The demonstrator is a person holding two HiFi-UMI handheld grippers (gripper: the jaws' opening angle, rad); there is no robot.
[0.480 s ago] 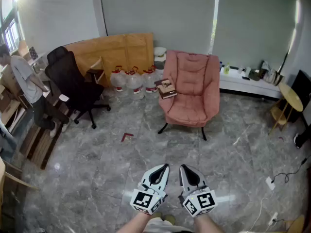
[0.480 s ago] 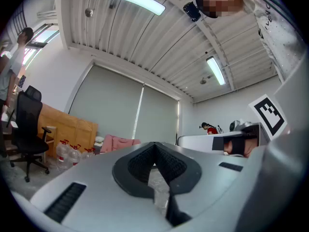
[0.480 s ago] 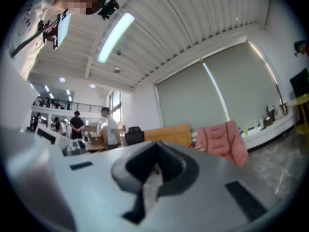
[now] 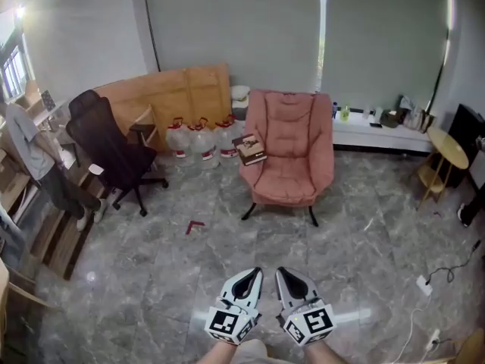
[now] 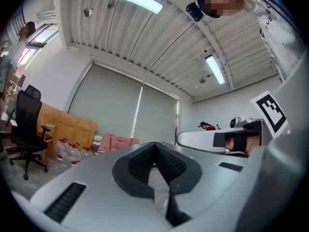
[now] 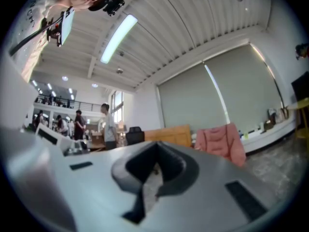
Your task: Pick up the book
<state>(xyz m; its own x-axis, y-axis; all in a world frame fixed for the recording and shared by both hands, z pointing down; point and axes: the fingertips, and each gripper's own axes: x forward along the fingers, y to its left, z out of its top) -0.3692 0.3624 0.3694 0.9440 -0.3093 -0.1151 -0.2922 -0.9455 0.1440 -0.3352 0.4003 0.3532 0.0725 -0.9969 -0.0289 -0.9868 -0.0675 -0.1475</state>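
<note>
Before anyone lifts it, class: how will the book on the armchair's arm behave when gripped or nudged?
The book looks thick and closed, so it is probably stiff and fairly heavy. It rests on the rounded padded arm of the pink armchair, so a nudge might tip it off. Gripped by one cover, it could fall open.

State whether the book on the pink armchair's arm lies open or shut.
Shut: the book shows a single cover and lies flat on the armchair arm.
</note>
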